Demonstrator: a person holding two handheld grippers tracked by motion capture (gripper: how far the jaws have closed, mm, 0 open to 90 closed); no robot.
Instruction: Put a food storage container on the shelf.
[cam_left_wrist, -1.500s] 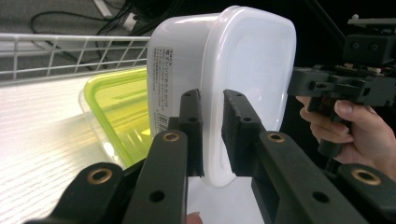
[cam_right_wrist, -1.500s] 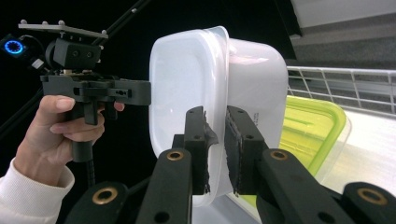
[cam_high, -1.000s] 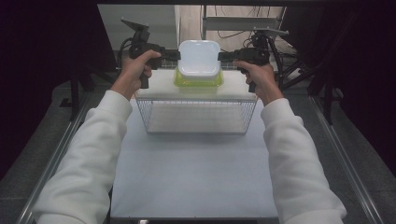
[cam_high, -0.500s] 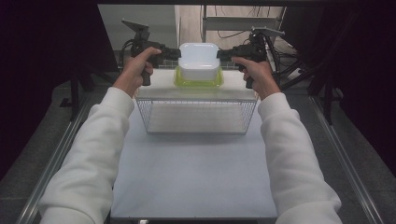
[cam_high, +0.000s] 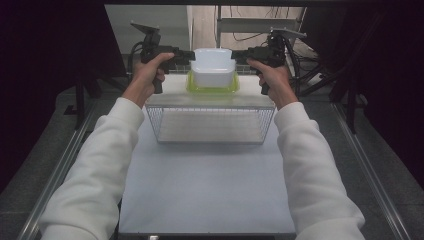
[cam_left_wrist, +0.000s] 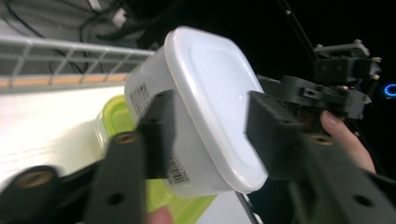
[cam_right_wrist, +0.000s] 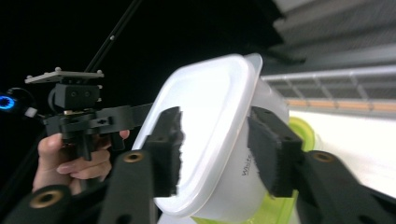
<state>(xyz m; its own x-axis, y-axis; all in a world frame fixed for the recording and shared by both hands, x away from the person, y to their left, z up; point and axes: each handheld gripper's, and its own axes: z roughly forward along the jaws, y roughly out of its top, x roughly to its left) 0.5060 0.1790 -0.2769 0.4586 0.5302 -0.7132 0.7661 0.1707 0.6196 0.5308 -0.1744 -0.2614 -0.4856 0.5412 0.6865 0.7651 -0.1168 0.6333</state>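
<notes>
A pale white table top (cam_high: 210, 190) fills the middle of the high view, edged on both sides by metal rails (cam_high: 65, 165) and flanked by grey speckled floor (cam_high: 395, 165). Dark curtains or panels (cam_high: 45, 75) close in the left and right, leaving the sides almost black. Beyond the far end of the table the floor looks lighter, with a wooden-toned strip (cam_high: 205, 22) and black cables (cam_high: 250, 30) trailing across it. Black stand legs (cam_high: 80, 97) rise beside the table. The light is soft and falls mostly on the table.
</notes>
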